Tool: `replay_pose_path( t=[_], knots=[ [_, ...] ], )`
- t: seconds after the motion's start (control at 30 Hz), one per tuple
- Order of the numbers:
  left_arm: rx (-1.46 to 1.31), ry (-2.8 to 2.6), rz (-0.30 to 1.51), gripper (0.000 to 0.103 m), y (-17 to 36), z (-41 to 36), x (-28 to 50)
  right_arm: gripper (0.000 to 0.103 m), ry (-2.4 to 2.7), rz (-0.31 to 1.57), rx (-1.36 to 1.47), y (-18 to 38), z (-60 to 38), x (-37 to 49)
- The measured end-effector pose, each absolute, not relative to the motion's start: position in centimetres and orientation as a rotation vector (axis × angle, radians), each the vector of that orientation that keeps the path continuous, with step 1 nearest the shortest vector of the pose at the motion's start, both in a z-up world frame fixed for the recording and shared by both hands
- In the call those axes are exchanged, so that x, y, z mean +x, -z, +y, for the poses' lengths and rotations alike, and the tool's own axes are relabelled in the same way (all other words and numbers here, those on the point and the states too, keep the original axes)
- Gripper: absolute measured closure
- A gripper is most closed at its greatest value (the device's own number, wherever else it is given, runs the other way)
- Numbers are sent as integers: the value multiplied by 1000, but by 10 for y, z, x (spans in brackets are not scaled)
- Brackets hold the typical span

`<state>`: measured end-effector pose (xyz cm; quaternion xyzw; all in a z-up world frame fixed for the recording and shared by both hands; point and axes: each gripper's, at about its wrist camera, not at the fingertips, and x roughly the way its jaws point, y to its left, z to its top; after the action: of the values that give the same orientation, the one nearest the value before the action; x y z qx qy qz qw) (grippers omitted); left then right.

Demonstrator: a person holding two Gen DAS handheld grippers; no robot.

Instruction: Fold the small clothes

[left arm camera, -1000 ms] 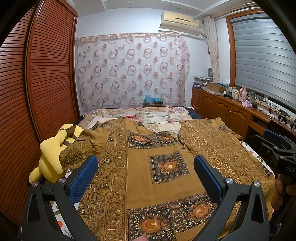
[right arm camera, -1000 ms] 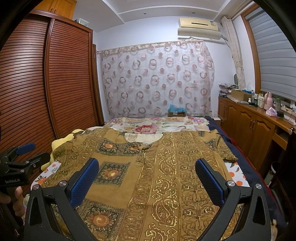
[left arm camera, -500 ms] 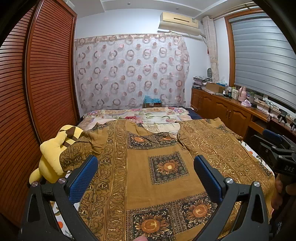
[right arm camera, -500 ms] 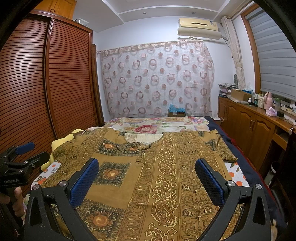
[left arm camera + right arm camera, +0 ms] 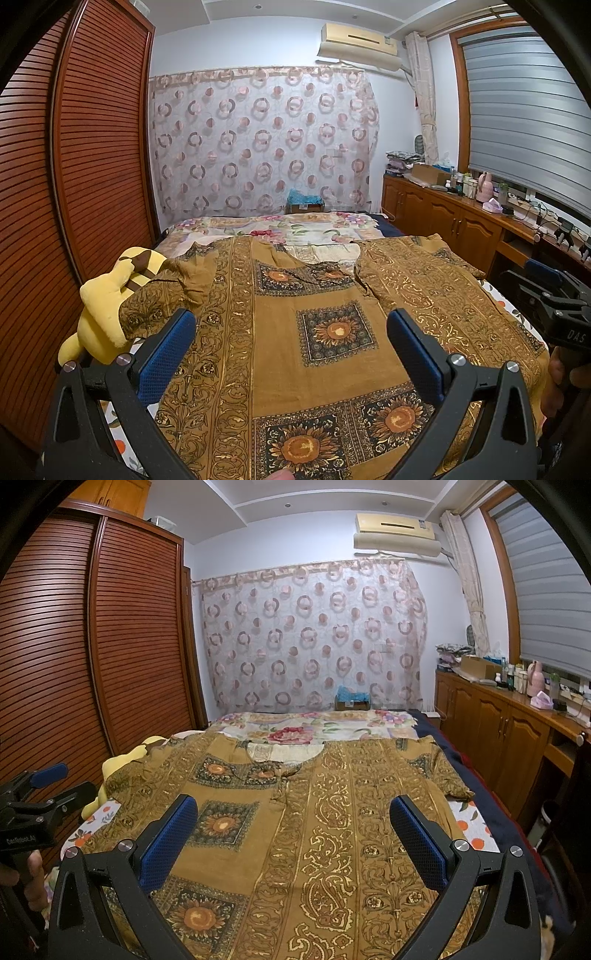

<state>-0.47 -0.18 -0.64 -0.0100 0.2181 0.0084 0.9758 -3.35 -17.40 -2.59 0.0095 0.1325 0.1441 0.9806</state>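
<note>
A mustard-brown short-sleeved shirt (image 5: 317, 354) (image 5: 332, 823) with gold scrollwork and sunflower squares lies spread flat, front up, across the bed, collar toward the far end. Its left sleeve drapes over a yellow plush toy (image 5: 107, 314). My left gripper (image 5: 291, 332) hovers open above the shirt's lower left half, holding nothing. Above the lower right half my right gripper (image 5: 293, 816) is also open and empty. Each gripper shows in the other's view: the right one (image 5: 554, 310) at the right edge, the left one (image 5: 37, 801) at the left edge, each held by a hand.
The bed (image 5: 469, 823) has an orange-print sheet and a floral quilt (image 5: 310, 727) at the far end. A slatted wooden wardrobe (image 5: 74, 184) runs along the left. Cluttered wooden cabinets (image 5: 498, 723) line the right wall under a window blind. A patterned curtain hangs at the back.
</note>
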Motion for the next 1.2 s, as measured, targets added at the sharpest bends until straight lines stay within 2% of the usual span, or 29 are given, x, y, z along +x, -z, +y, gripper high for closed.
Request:
replay_pose_path(
  t=[0.23,1.0,1.2],
  knots=[
    [-22,-36,464,0,4,4,2,0,-323,288,9,32,-171,-22],
    [-4,-132,591,0,48,87,56,1,-480,453,-67,47,-150,50],
    [-33,-133,617,0,50,130,75,1,-487,503,-94,48,-143,60]
  ],
)
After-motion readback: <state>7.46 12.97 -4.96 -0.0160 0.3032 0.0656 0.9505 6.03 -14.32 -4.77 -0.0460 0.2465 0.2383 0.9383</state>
